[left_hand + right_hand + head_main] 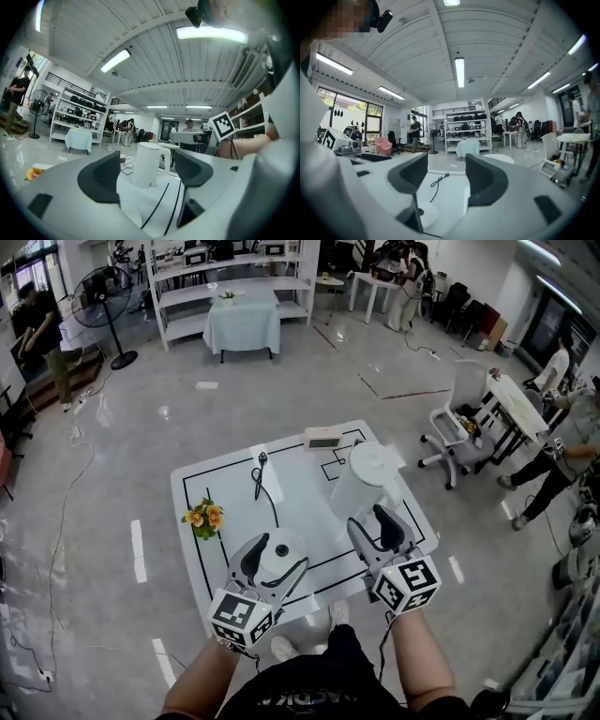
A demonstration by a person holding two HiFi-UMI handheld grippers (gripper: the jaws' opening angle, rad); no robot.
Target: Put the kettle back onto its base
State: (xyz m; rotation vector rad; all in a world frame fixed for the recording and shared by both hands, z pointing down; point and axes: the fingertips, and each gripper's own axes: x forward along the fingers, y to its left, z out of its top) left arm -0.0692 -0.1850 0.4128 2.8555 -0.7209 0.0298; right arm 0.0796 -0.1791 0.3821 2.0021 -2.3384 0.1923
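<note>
Both grippers empty. Left gripper has its jaws spread, nothing between them; in its own view it looks across the table at the kettle, which is well beyond the tips. Right gripper also has its jaws spread, nothing pinched; its view shows the cord lying past the tips. Kettle is upright on the table's far right part, lid shut, handle on the right in the left gripper view. It's off the base, well apart from it. Base is flat near the front edge, right under the left gripper in the head view; can't tell if they touch. Flowers at the left edge, small white box at the far edge.
</note>
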